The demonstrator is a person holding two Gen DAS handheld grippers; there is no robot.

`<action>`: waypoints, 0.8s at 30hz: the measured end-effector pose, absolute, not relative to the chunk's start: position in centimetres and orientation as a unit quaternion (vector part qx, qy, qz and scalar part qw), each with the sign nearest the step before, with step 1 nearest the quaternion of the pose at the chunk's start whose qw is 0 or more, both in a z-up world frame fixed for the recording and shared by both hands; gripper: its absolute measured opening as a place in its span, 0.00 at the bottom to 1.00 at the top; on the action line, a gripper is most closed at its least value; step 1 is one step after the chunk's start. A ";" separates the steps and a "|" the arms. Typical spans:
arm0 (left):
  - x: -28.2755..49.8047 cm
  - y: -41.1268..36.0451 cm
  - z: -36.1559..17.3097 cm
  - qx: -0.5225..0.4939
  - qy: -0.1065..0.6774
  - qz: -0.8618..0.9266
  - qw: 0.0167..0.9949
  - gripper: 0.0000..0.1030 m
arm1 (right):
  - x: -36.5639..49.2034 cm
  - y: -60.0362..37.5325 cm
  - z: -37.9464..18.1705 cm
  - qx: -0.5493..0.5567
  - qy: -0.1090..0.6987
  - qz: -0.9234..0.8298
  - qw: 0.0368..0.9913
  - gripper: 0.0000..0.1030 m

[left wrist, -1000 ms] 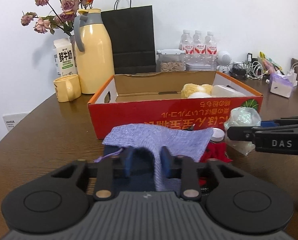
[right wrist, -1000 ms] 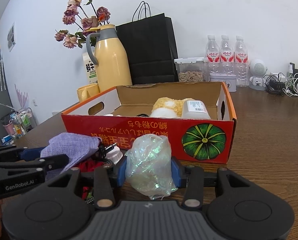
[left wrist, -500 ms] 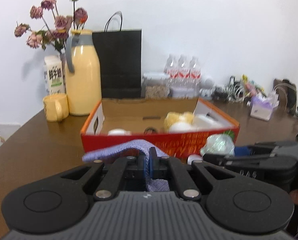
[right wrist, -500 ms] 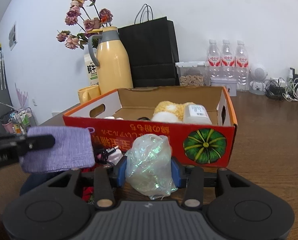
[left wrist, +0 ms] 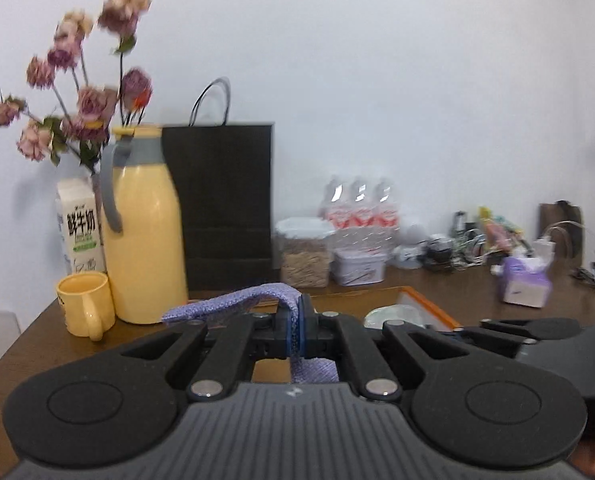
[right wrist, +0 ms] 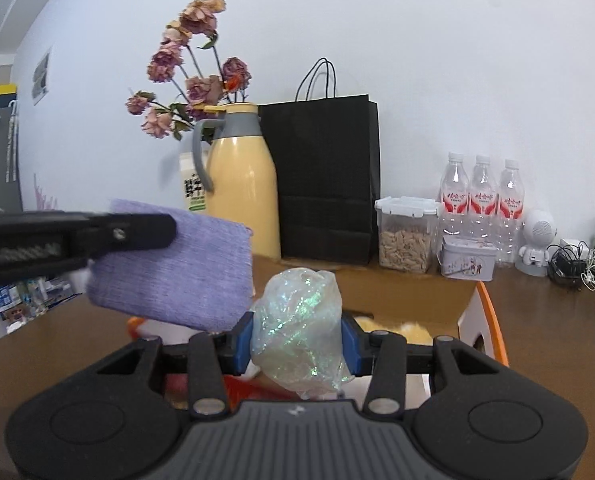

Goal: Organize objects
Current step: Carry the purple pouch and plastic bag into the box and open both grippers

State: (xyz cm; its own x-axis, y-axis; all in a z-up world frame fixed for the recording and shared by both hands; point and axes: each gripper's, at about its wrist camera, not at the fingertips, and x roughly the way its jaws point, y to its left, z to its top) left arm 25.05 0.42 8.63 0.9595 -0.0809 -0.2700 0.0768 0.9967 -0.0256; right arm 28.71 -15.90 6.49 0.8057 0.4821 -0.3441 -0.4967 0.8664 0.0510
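Note:
My left gripper (left wrist: 297, 330) is shut on a purple knitted cloth (left wrist: 237, 304), which droops to the left and shows in the right wrist view (right wrist: 185, 268) held in the air. My right gripper (right wrist: 296, 344) is shut on a crumpled iridescent plastic bag (right wrist: 297, 336). Both are raised over the orange-rimmed cardboard box (right wrist: 489, 320), mostly hidden below; a yellow plush thing (right wrist: 401, 328) lies inside it. The box edge also shows in the left wrist view (left wrist: 429, 304).
At the back stand a yellow thermos (left wrist: 141, 240), a yellow mug (left wrist: 85, 304), a milk carton (left wrist: 79, 228), dried flowers (left wrist: 77, 108), a black paper bag (left wrist: 225, 204), a snack container (right wrist: 407, 236), a tin (right wrist: 467, 262), three water bottles (right wrist: 481, 196), cables (right wrist: 581, 260) and a purple box (left wrist: 523, 284).
Both grippers have risen from table level to above the box. The left gripper closed on the purple cloth and lifted it. The right gripper kept its hold on the bag.

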 end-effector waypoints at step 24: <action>31.8 2.2 2.7 -0.025 0.218 -0.024 0.975 0.24 | 34.3 -13.2 1.9 -0.017 0.246 0.249 0.936 0.52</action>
State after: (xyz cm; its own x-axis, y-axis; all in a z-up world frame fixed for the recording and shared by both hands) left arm 31.85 2.16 2.70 0.9035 -0.0577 -0.4247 0.0362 0.9976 -0.0584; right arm 34.26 -13.19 1.93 0.7546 0.4582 -0.4697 -0.4749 0.8753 0.0910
